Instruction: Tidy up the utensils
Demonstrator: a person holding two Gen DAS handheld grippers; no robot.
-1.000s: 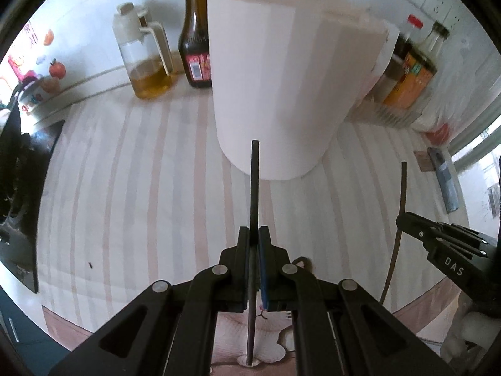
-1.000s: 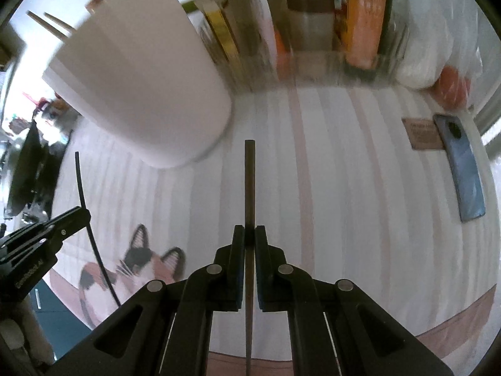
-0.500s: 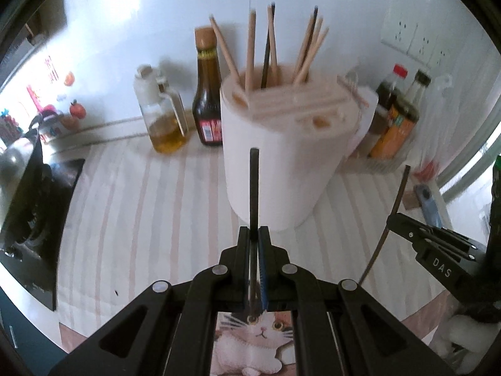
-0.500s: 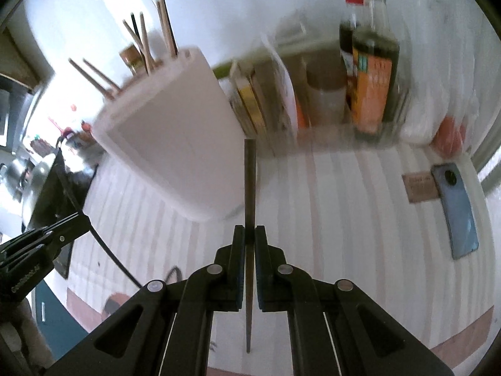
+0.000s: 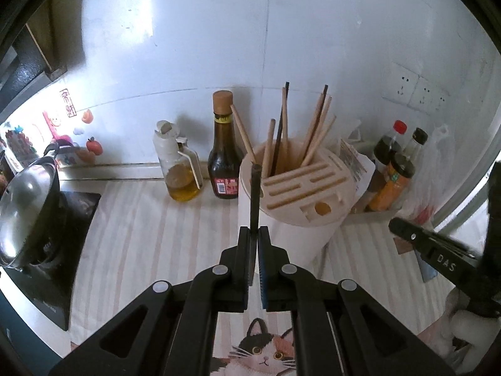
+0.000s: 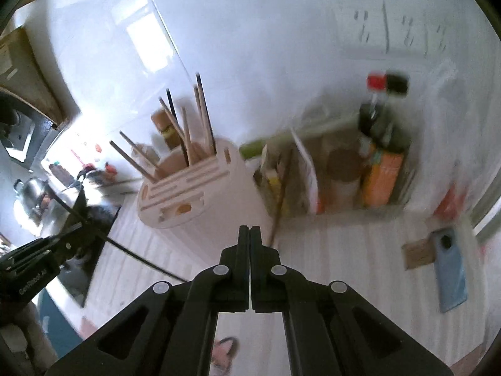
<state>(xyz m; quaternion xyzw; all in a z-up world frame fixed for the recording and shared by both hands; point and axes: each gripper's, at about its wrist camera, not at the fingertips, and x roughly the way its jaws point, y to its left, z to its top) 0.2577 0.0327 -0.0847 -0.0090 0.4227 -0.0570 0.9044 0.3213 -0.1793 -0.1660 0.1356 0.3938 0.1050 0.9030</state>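
A cream utensil holder [image 5: 291, 241] with a slotted top stands on the striped cloth, with several wooden and dark chopsticks upright in its round well. My left gripper [image 5: 254, 230] is shut on a dark chopstick [image 5: 255, 194] whose tip shows against the holder's near left rim. The right wrist view shows that gripper [image 6: 80, 228] at the left with the chopstick [image 6: 141, 258] slanting down through it. My right gripper [image 6: 249, 230] is shut with nothing between its fingers; it enters the left wrist view at the right [image 5: 396, 224]. A thin blurred stick [image 6: 275, 219] slants by the holder's right base.
An oil jug [image 5: 180, 169] and a dark sauce bottle [image 5: 225, 156] stand behind the holder on its left. A rack of bottles [image 5: 391, 172] sits at the right. A lidded wok [image 5: 25, 210] rests on the stove at far left. A phone [image 6: 451, 269] lies at right.
Both grippers have risen and tipped up, so the holder's top now shows from above. The dark chopstick that my right gripper held is gone from its fingers.
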